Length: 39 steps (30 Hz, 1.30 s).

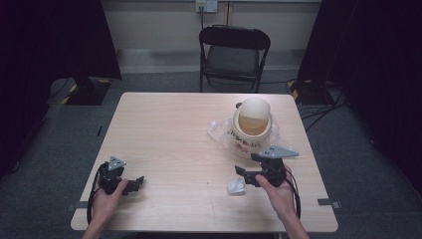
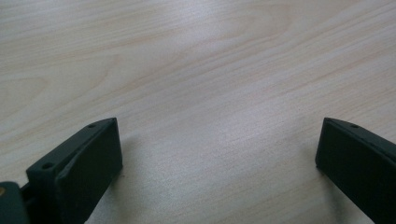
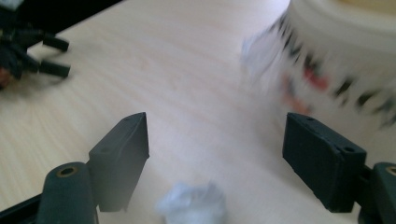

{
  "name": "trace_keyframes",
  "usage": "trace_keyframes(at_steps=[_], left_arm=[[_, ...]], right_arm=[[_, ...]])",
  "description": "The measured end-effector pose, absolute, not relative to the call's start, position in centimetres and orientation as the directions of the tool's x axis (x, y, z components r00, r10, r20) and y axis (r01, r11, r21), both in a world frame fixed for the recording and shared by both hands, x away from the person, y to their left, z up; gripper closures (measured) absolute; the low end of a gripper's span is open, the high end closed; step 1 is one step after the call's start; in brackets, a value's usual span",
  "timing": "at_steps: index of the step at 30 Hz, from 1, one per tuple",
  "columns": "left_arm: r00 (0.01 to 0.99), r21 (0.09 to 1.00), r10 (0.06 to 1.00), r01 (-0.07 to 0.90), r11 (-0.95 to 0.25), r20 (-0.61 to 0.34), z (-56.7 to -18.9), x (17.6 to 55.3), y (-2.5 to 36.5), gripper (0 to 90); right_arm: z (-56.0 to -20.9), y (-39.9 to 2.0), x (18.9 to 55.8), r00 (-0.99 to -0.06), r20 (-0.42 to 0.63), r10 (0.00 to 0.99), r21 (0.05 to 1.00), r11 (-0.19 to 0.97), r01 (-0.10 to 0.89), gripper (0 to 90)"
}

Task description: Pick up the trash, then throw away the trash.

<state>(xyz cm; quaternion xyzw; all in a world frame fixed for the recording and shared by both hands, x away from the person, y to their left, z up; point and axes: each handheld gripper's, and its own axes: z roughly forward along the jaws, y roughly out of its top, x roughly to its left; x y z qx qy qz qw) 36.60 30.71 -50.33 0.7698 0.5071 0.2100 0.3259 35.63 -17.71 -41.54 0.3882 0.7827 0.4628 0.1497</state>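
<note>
both grippers' jaws apart, empty. right gripper (image 1: 247,176) just beside crumpled white wad (image 3: 192,205), cut off by frame edge. left gripper (image 1: 135,183) well apart from wad; bin (image 3: 345,51) print blurred.

Desk (image 1: 169,129): pale wood-grain top, rectangular, on grey floor (image 1: 45,164). White printed tub (image 1: 250,134) upright right of centre, cream lid (image 1: 255,110) tilted on its rim. Clear plastic wrap (image 1: 217,130) touching tub's left side. Small crumpled white wad (image 1: 236,186) near front edge, apart from tub.
</note>
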Motion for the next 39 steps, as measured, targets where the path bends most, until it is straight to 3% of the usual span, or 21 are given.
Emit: trace_keyframes(at_steps=[13, 19, 32, 39], left_arm=[[0.395, 0.717, 0.919, 0.644, -0.267, -0.012, -50.3, 36.6, 30.7, 0.0], [0.395, 0.717, 0.919, 0.644, -0.268, -0.012, -50.3, 36.6, 30.7, 0.0], [0.395, 0.717, 0.919, 0.644, -0.267, -0.012, -50.3, 36.6, 30.7, 0.0], [0.397, 0.715, 0.918, 0.644, -0.273, -0.007, -50.3, 36.6, 30.7, 0.0]], right_arm=[[-46.9, -16.3, 35.2, -0.690, 0.158, 0.706, 0.775, 0.345, 0.530, 24.0], [-48.0, -15.9, 34.8, -0.696, 0.146, 0.703, 0.770, 0.361, 0.526, 18.8], [-49.0, -15.6, 34.5, -0.725, 0.113, 0.679, 0.757, 0.414, 0.506, 20.3], [-49.4, -15.2, 34.5, -0.691, 0.072, 0.719, 0.731, 0.433, 0.527, 37.7]])
